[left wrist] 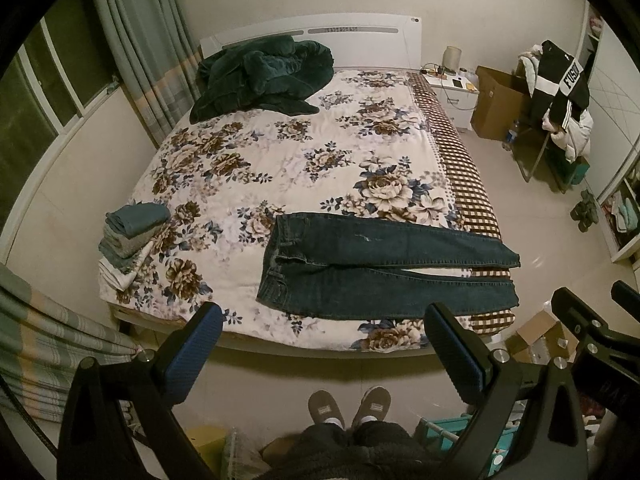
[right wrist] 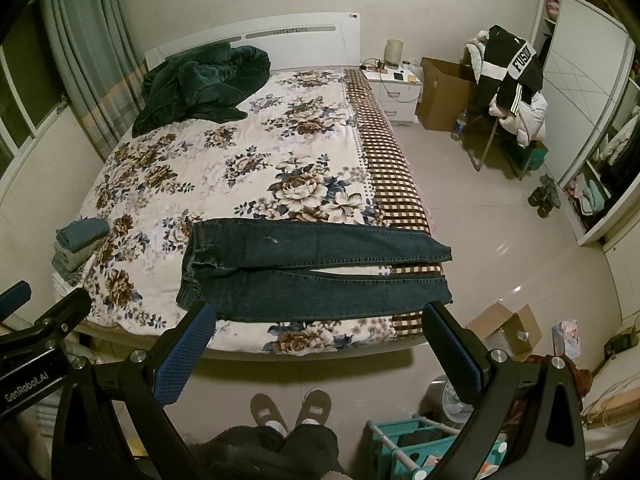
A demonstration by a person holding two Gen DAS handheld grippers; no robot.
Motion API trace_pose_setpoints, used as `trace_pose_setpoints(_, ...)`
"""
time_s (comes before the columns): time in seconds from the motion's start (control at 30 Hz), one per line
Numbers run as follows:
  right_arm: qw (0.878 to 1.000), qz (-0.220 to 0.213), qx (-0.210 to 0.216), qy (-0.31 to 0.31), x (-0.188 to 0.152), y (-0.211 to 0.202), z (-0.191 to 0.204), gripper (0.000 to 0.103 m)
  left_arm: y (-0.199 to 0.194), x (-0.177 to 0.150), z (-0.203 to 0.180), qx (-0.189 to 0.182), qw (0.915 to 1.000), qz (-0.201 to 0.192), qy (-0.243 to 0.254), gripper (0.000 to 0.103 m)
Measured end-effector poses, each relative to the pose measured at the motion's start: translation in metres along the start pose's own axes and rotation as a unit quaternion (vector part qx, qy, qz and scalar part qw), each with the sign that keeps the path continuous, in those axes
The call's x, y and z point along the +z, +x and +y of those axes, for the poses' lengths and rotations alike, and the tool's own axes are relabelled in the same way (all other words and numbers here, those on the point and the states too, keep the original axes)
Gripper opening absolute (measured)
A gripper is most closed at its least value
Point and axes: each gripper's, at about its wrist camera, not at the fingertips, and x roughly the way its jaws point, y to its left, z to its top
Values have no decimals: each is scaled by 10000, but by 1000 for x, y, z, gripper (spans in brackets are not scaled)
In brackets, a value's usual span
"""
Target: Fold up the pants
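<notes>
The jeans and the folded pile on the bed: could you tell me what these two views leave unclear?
- Jeans: near hem edge, right wrist view, hidden behind the right gripper.
- Folded pile: individual garments too small to tell, both views.
- Left gripper: open, holds nothing.

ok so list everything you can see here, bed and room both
jeans: 1, dark blue, flat across bed's near end
folded clothes: 1 stack, teal-grey, bed's near left corner
blanket: 1, dark green, heaped by headboard
bed: 1, floral cover
nightstand: 1, white, beside bed
cardboard box: 1, brown, by nightstand
chair: 1, piled with clothes
slippers: 2, grey, on person's feet
left gripper: open, empty
right gripper: open, empty
</notes>
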Motion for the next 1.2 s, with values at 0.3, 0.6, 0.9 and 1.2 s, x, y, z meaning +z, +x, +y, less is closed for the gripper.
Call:
trace_pose_setpoints(0.3, 10000, -11, -6, -3, 0, -1, -1, 103, 0, 0, -1, 1, 10000, -11, 6, 103)
trace_pose_setpoints(0.6, 10000, -14, 35, -14, 1, -2, 9, 103, 0, -2, 0, 6, 10000, -24, 7, 103)
trace_pose_setpoints(0.9, 10000, -28, 46, -39, 1, -2, 10, 103, -1, -1, 1, -13, 10000, -29, 5, 103)
trace_pose_setpoints(1.2, 10000, 27, 57, -51, 2, -2, 14, 103, -3, 0, 2, -11, 10000, -3, 5, 103)
